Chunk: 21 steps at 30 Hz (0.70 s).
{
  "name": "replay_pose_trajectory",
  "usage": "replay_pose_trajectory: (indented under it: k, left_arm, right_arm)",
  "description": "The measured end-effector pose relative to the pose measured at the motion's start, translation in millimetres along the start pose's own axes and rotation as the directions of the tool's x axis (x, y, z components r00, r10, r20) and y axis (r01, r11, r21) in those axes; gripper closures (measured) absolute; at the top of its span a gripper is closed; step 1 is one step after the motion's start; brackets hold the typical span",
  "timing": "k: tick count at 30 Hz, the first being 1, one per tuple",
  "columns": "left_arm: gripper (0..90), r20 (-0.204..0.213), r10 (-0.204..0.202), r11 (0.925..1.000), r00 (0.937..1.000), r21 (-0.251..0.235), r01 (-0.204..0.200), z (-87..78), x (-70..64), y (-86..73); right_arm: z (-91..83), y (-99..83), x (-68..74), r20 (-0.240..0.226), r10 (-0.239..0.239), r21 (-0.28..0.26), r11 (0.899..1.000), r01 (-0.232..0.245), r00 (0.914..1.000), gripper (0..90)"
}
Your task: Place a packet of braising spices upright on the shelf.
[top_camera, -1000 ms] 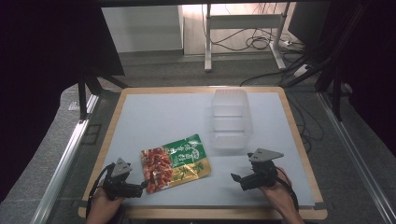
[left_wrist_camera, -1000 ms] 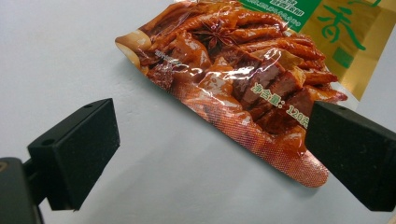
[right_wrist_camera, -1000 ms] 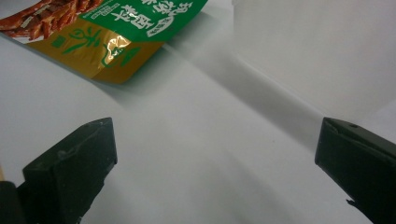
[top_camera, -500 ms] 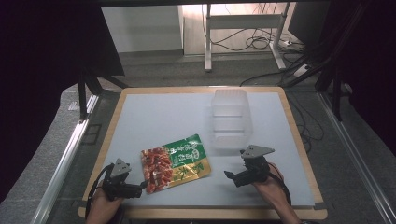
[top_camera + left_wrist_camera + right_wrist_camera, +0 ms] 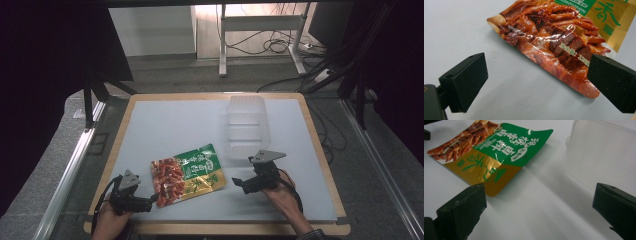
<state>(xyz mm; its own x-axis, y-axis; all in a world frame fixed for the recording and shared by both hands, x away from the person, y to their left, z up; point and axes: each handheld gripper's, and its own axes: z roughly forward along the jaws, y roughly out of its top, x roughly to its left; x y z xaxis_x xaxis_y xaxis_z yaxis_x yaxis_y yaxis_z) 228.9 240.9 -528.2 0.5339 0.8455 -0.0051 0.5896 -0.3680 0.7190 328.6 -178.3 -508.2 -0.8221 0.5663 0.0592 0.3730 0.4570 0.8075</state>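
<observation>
High view: a snack pouch (image 5: 188, 174) is lying flat on the white table (image 5: 165, 125), near the front edge, between the two grippers. The left gripper (image 5: 150, 201) is sitting just beside the pouch's lower left corner; the right gripper (image 5: 236, 181) is pointing at its right edge, slightly apart. A clear plastic container (image 5: 246, 125) is standing behind, near the right gripper.

Left gripper view: the jaws are standing wide apart, holding nothing. The pouch (image 5: 564, 37) is showing glossy film, a printed picture of red braised food, and a crimped seal edge lying just ahead of the right-hand jaw.

Right gripper view: the jaws are likewise spread and empty. The pouch's (image 5: 491, 152) green and gold half is lifting slightly at the near corner; the container (image 5: 604, 152) appears empty, though its frosted wall is obscuring the inside.

Risk: the slick film lying flat could be slipping out of a shallow pinch, or sliding away if a jaw pushes it.
</observation>
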Motion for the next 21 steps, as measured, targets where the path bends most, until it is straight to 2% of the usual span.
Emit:
replay_pose_trajectory:
  k: [4, 10, 16, 21]
  left_arm:
    - [3.3, 0.001, 0.000, 1.0000, 1.0000, 0.001, 0.000, 0.1, -0.1, 0.0]
    - [3.3, -0.002, 0.005, 1.0000, 1.0000, 0.002, -0.005, 0.4, -0.5, 0.1]
    - [3.3, -0.005, 0.009, 1.0000, 0.9999, 0.004, -0.009, 0.5, -0.9, 0.1]
    - [3.3, -0.006, 0.012, 0.9999, 0.9999, 0.005, -0.012, 0.8, -1.3, 0.2]
  right_arm:
    - [6.0, 3.1, -0.4, -0.016, 0.011, -0.010, 1.000, -0.011, 0.9998, 0.0]
    - [17.0, 5.6, 1.6, -0.025, 0.020, 0.022, 1.000, -0.020, 0.9995, 1.2]
    - [28.2, 8.8, 8.9, -0.054, 0.005, 0.043, 0.999, -0.002, 0.9985, 1.2]
    - [38.7, 11.0, 12.8, -0.074, 0.014, 0.072, 0.997, -0.009, 0.9972, 1.5]
